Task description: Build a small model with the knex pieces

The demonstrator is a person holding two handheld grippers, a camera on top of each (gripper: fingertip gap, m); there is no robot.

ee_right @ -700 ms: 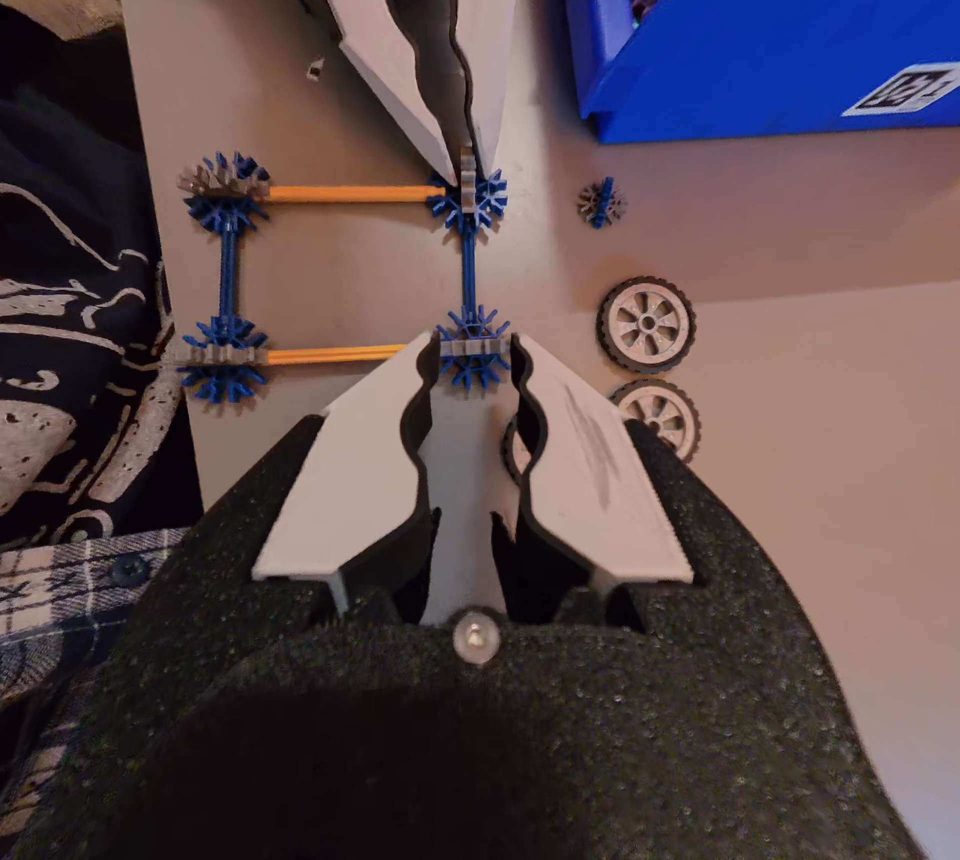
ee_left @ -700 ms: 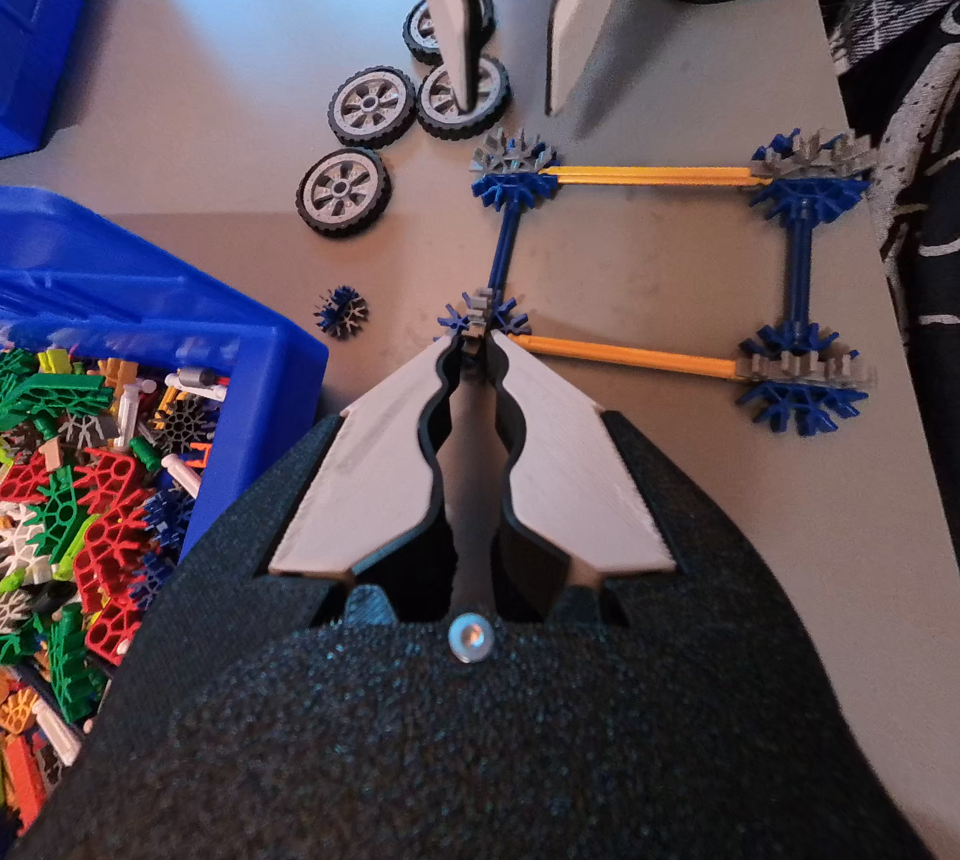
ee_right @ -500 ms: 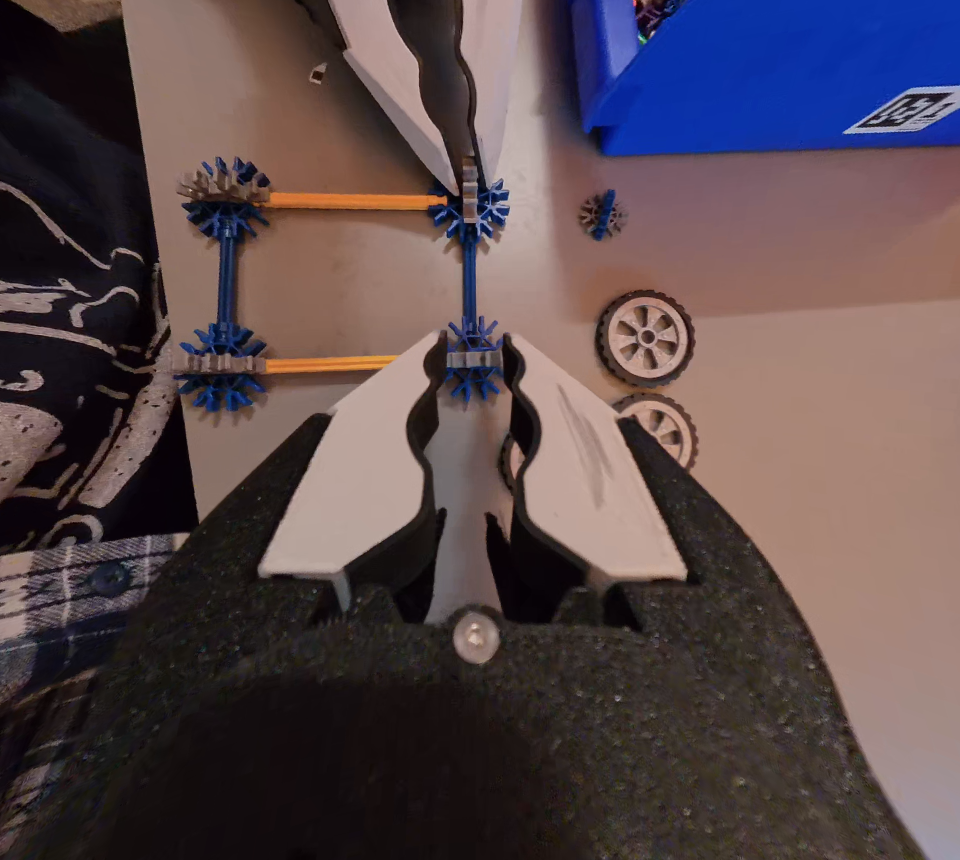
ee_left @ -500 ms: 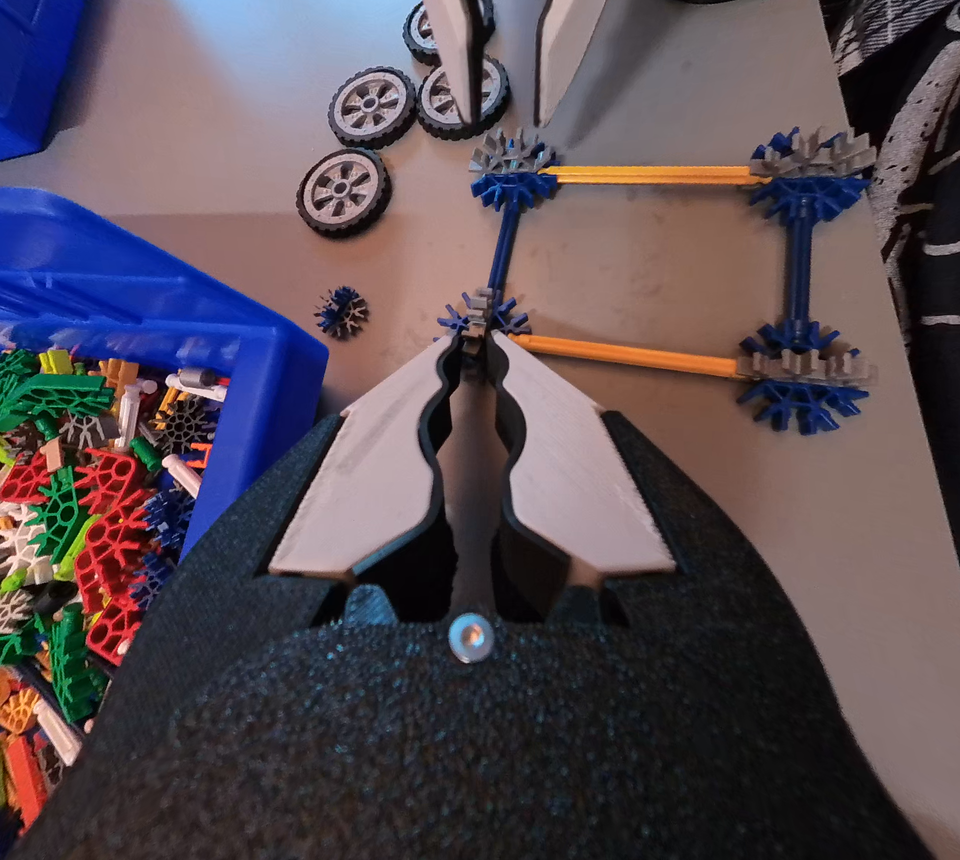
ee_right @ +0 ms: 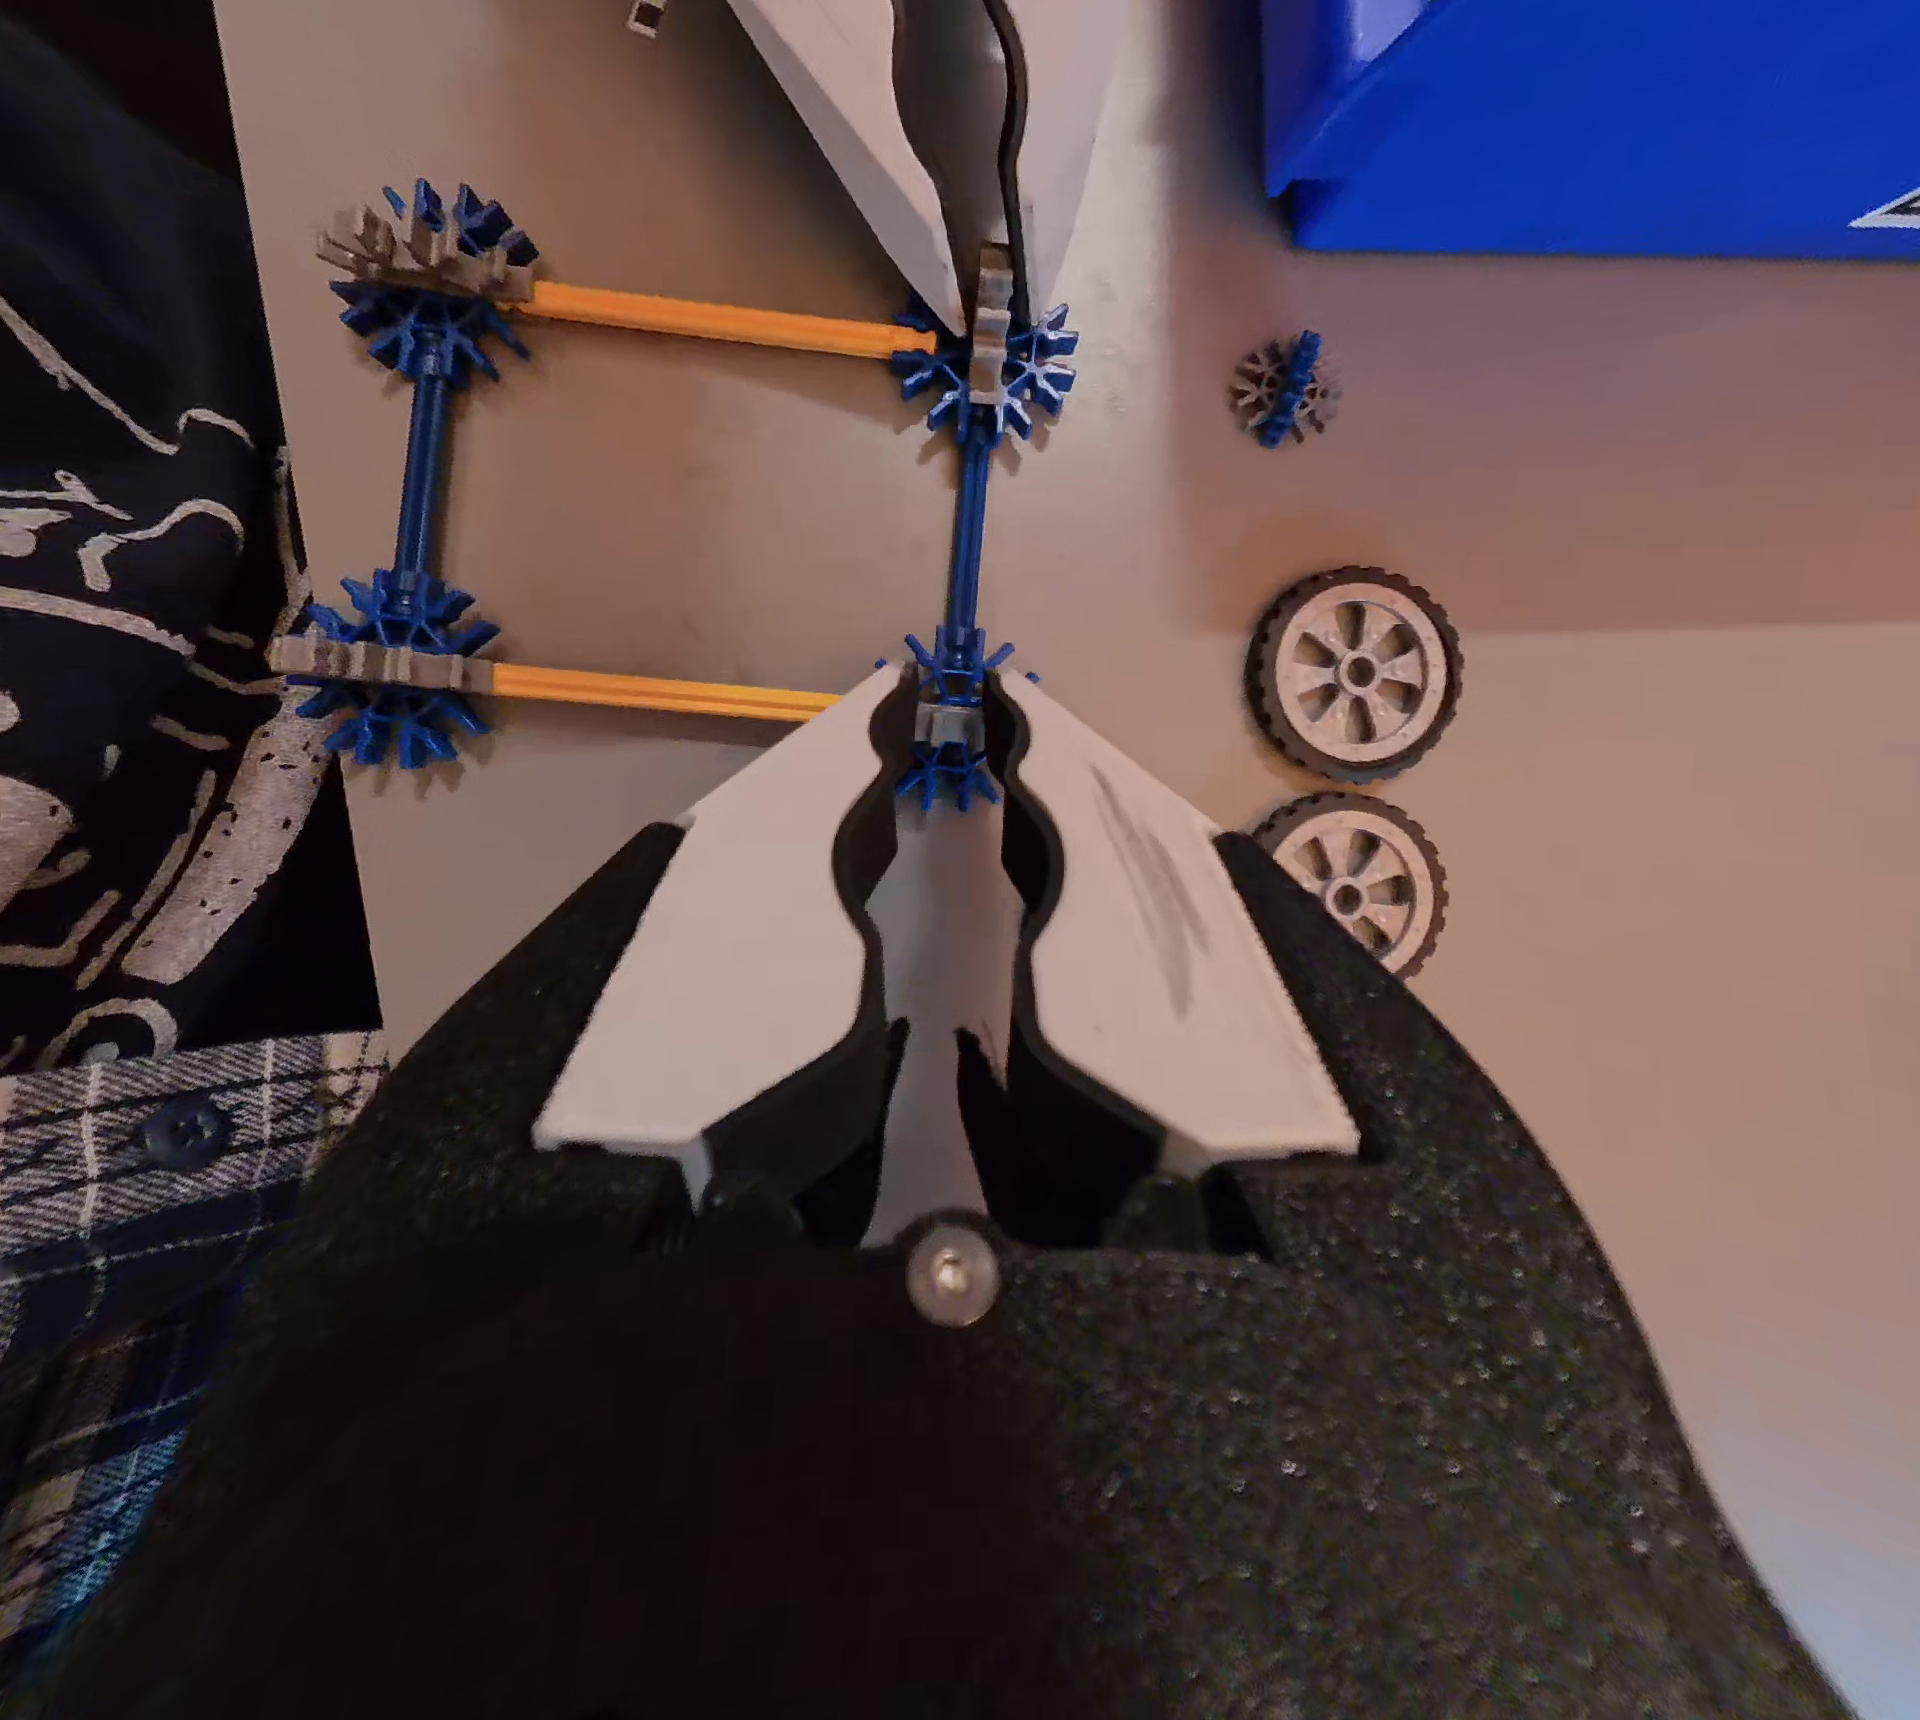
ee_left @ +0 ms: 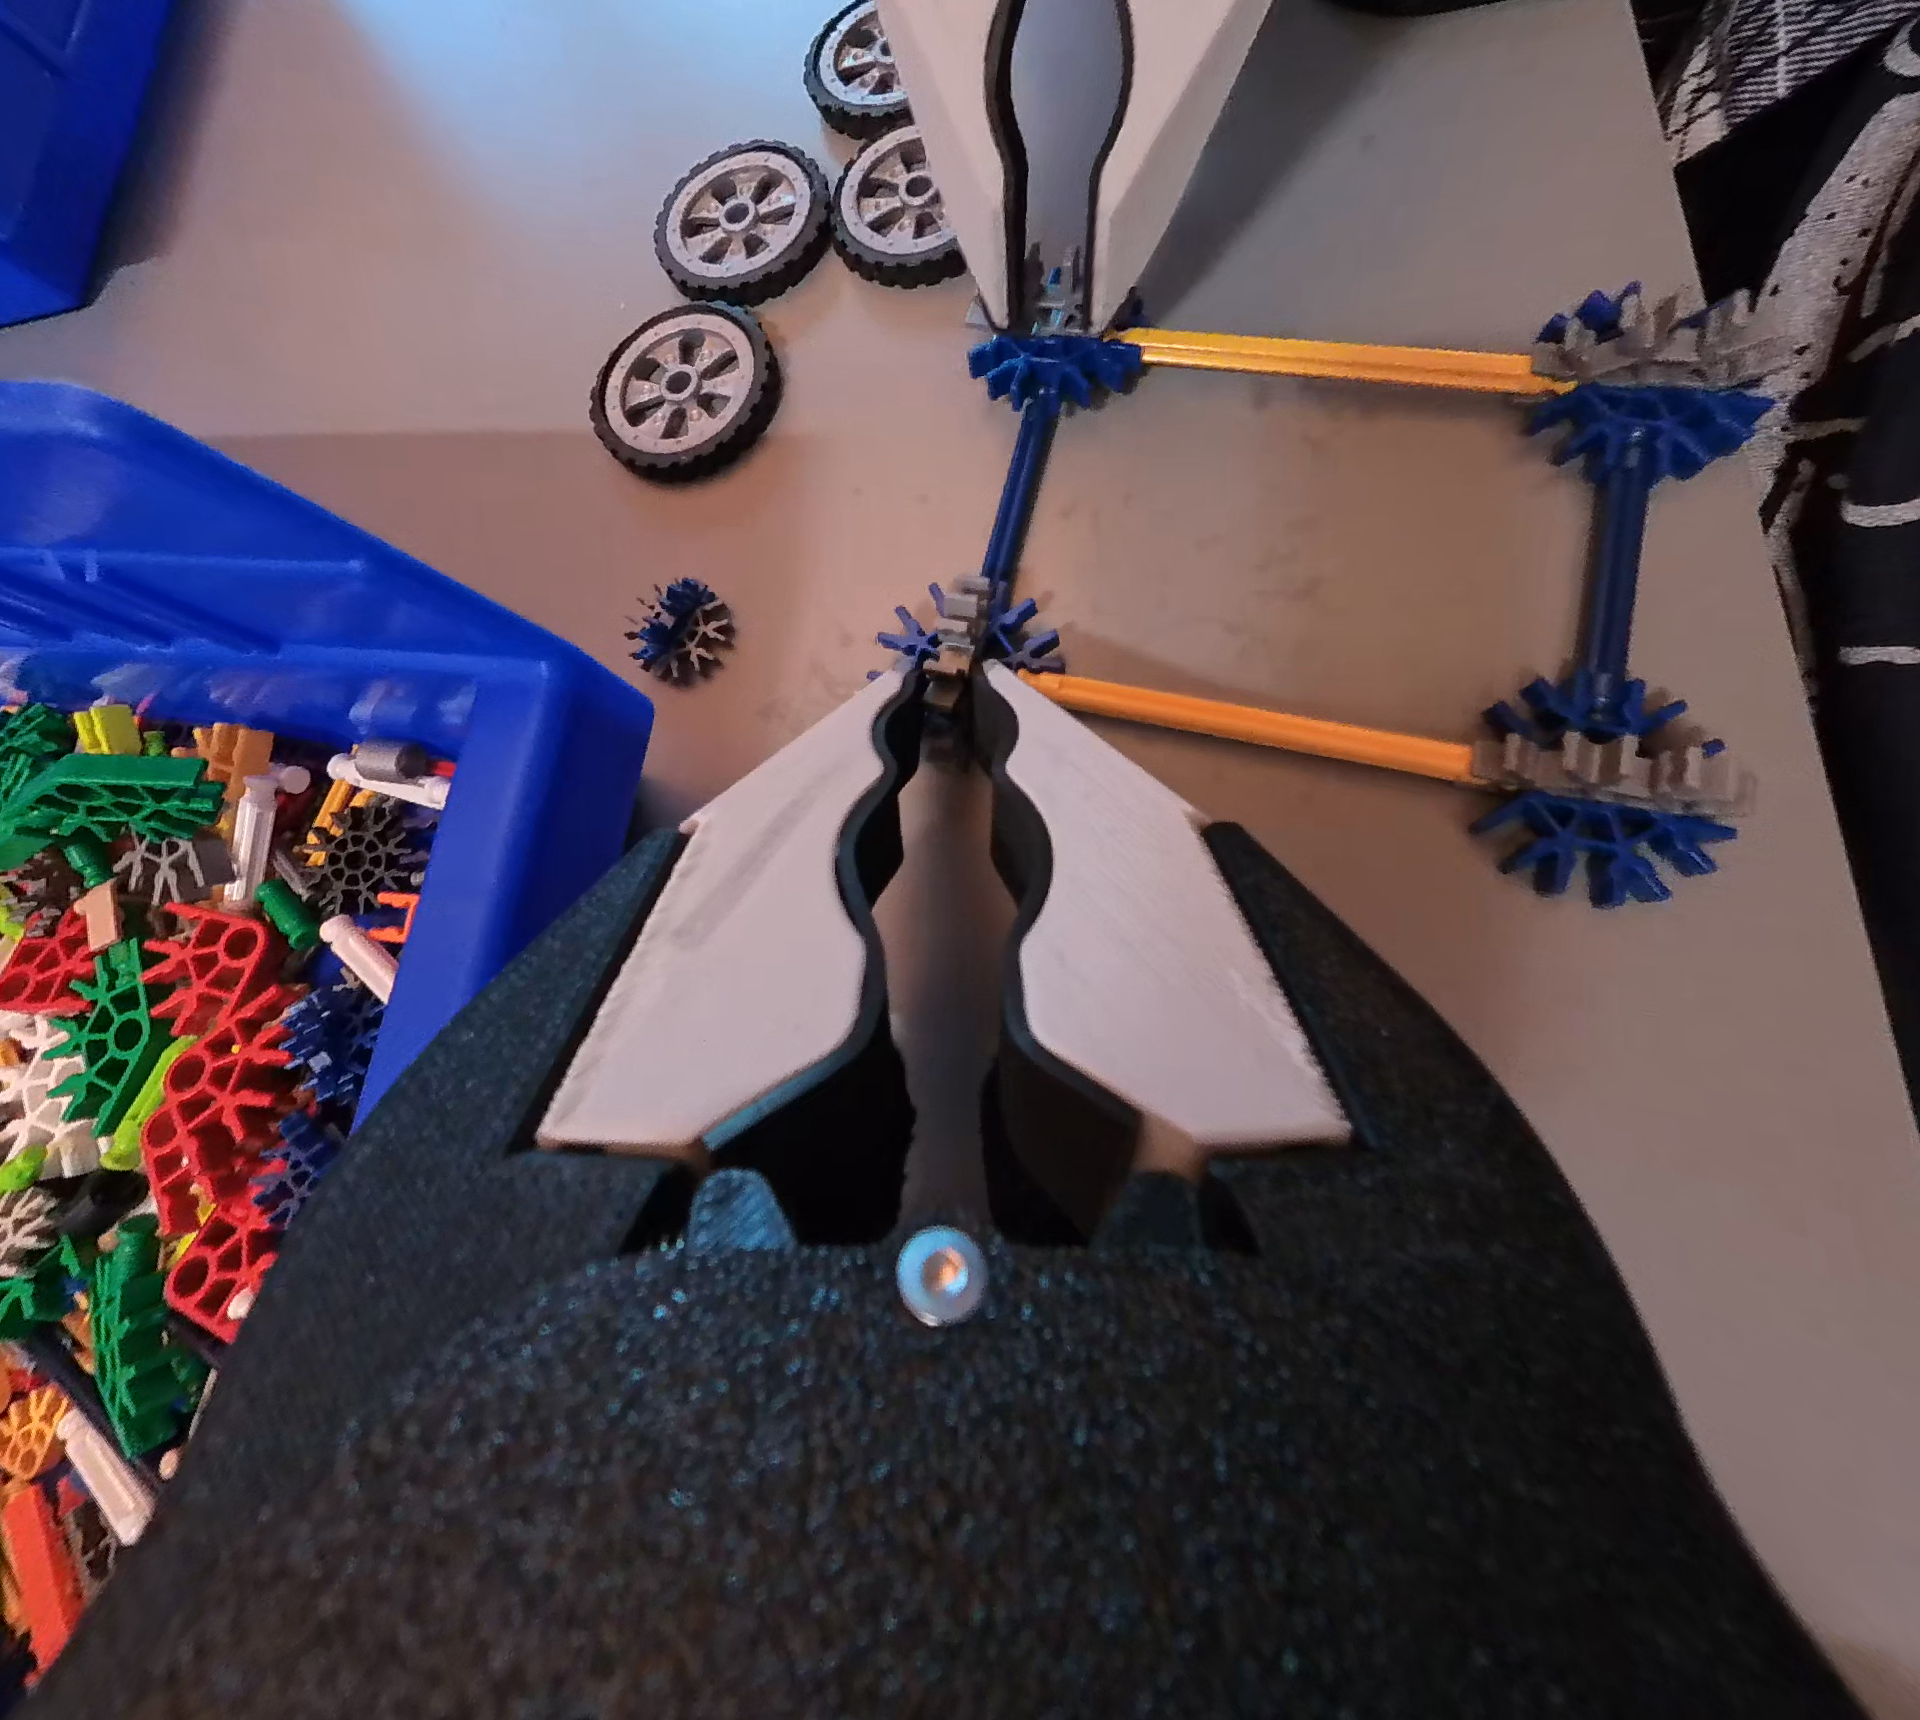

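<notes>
A: Left gripper [ee_left: 948, 691]?
B: Its narrowed jaws are being clamped on a grey-and-blue snowflake connector [ee_left: 966, 631] at one corner of the rectangular frame of blue and orange plastic rods [ee_left: 1299, 517], lying on the grey table [ee_left: 416, 236].
A: Right gripper [ee_right: 948, 702]?
B: The neighbouring corner connector [ee_right: 948, 714] is being pinched. Four grey-spoked black wheels [ee_left: 738, 221] and a loose blue connector [ee_left: 681, 631] are being left beside it, near the blue parts bin [ee_left: 540, 766].

Black textured claw [ee_left: 951, 694], grey fingers [ee_left: 748, 922], silver screw.
</notes>
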